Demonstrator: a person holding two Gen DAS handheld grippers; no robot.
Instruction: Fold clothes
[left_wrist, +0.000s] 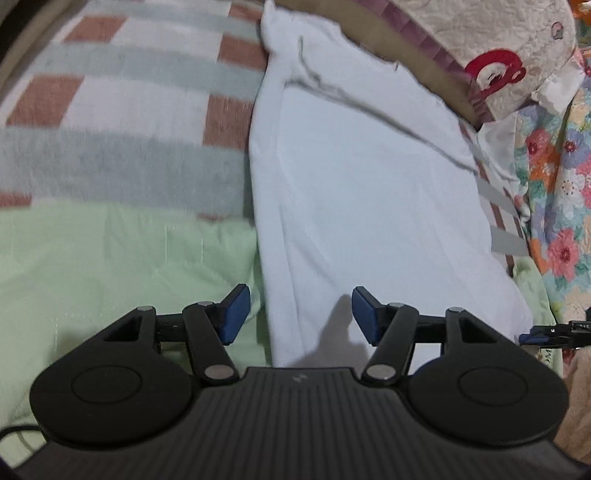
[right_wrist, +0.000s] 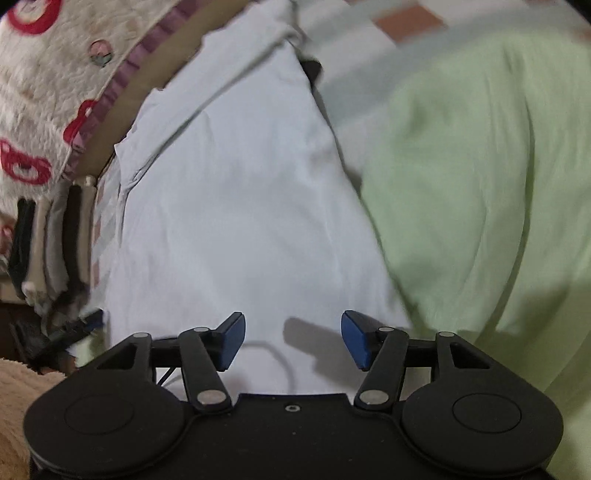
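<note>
With both the left claw (left_wrist: 301, 314) and right claw (right_wrist: 293, 340) held wide and empty, the folded white garment (left_wrist: 365, 206), at twelve o'clock on the bed, is best regripped by its near hem.

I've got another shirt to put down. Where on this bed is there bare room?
The pale green sheet beside the folded white garment lies bare, and so does the checked blanket beyond it. It is crowded on the garment's other side, with the bear-print fleece, floral fabric and stacked clothes.
</note>
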